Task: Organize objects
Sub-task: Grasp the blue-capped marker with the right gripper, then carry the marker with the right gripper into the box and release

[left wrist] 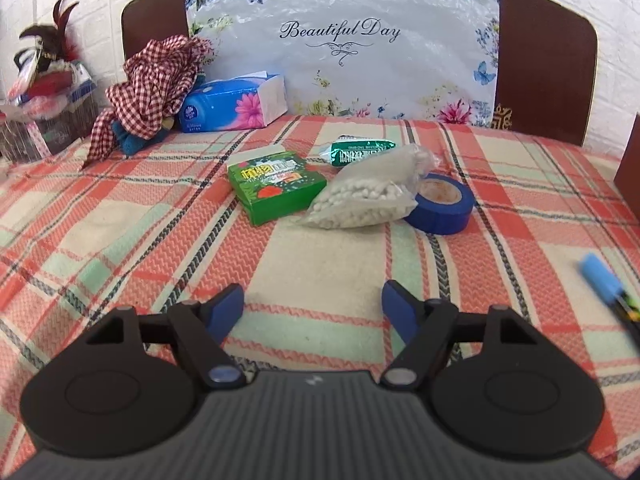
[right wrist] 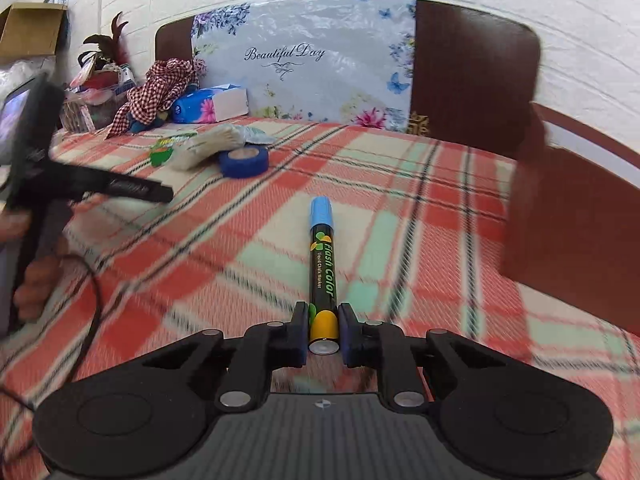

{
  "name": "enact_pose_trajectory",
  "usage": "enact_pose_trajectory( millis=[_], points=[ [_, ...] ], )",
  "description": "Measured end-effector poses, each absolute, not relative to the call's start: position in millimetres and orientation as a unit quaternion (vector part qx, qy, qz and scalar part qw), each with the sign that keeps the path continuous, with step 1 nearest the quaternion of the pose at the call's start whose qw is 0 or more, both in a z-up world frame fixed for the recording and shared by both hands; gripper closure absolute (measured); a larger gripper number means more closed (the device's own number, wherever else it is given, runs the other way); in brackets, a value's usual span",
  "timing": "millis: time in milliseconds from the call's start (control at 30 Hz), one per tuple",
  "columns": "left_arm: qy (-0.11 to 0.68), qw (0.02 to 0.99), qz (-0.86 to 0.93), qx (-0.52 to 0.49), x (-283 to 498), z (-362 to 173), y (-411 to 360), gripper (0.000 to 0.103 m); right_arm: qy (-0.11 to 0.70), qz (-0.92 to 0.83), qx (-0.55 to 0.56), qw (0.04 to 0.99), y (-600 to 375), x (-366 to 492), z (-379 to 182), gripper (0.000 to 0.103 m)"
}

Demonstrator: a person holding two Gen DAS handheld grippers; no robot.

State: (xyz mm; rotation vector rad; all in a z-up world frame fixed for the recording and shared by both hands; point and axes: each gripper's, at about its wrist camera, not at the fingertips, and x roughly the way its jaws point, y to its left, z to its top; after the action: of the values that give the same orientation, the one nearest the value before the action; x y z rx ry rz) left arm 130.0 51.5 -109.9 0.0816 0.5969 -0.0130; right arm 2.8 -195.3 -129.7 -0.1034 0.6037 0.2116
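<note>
My right gripper [right wrist: 323,316] is shut on the yellow rear end of a black chalk marker [right wrist: 322,264] with a blue cap, which points straight ahead above the plaid blanket [right wrist: 400,200]. The same marker [left wrist: 606,284] shows blurred at the right edge of the left wrist view. My left gripper [left wrist: 312,306] stands open over the blanket with nothing between its fingers. Ahead of it lie a green box [left wrist: 276,188], a clear bag of white beads [left wrist: 368,192], a blue tape roll [left wrist: 442,204] and a green packet [left wrist: 362,150]. The bag leans on the tape roll.
A blue tissue box [left wrist: 232,102] and a red checked cloth [left wrist: 154,88] sit at the back left by the floral board [left wrist: 340,48]. A basket of oddments [left wrist: 44,92] stands far left. A brown rail [right wrist: 580,240] borders the right side. A hand [right wrist: 36,272] holds the left gripper's handle.
</note>
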Motion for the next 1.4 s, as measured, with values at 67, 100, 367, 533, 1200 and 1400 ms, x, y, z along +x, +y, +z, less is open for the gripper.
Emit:
enact_pose_trajectory(
  millis=[67, 100, 367, 533, 1200, 1400],
  points=[
    [0.288, 0.955, 0.002, 0.064, 128.6, -109.5, 44.2, 0.025, 0.298, 0.099, -0.038, 0.949, -201.6, -1.7, -129.7, 0.087],
    [0.285, 0.956, 0.005, 0.073, 127.5, -109.5, 41.6, 0.025, 0.299, 0.098, -0.027, 0.949, -205.5, -1.0, -129.8, 0.087],
    [0.279, 0.955, 0.019, 0.097, 121.7, -109.2, 34.5, 0.025, 0.298, 0.093, -0.016, 0.95, -211.0, -5.7, -129.7, 0.087],
    [0.288, 0.952, 0.029, 0.104, 121.3, -107.5, 30.0, 0.025, 0.297, 0.07, -0.003, 0.952, -222.7, -16.3, -128.5, 0.087],
    [0.487, 0.841, -0.236, 0.023, 71.8, -85.2, -172.7, 0.029, 0.305, 0.136, 0.199, 0.921, -283.7, -33.5, -136.6, 0.087],
    [0.47, 0.853, -0.226, 0.032, 74.8, -73.0, -173.3, 0.073, 0.27, 0.148, 0.177, 0.935, -287.2, -46.4, -126.2, 0.083]
  ],
)
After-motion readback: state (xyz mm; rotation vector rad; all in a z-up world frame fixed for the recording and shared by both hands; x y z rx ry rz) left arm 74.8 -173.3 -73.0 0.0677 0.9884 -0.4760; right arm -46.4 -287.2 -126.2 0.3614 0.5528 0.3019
